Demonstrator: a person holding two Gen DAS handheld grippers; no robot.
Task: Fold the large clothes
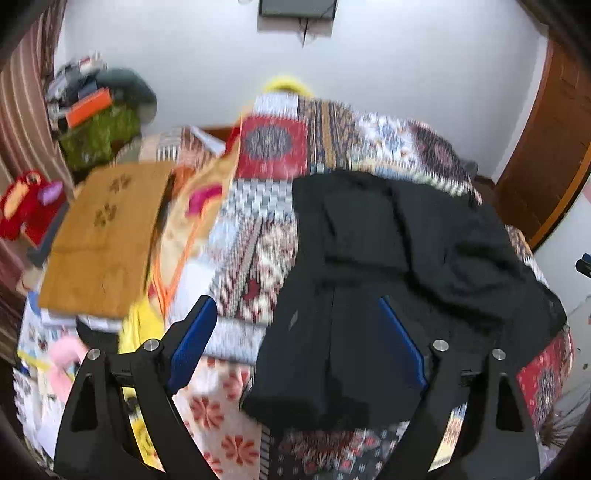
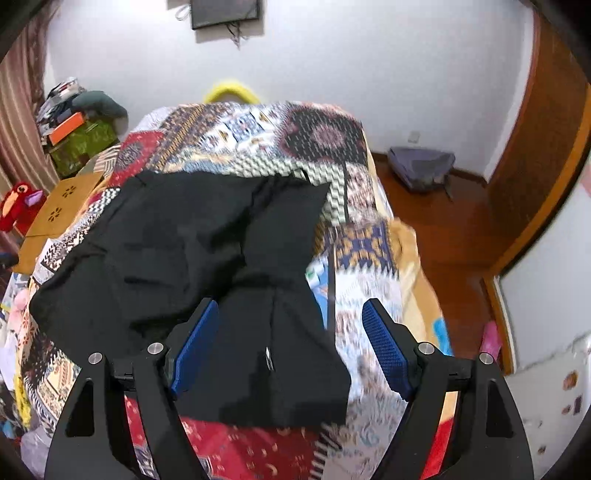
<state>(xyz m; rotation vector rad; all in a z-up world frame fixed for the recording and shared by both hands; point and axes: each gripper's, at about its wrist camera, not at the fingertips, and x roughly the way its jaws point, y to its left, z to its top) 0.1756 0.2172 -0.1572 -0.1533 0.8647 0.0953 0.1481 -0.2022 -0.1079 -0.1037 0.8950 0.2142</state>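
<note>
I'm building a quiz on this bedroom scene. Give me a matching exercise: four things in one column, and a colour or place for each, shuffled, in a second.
Things:
1. garment
2. board
3. soft toy
4. screen

Descriptions:
A. red, left of the bed
B. black, spread on the quilt
C. dark, mounted high on the wall
D. tan, with paw-print cutouts

Pairs: 1-B, 2-D, 3-A, 4-C

Both the left gripper and the right gripper are open above the garment.
</note>
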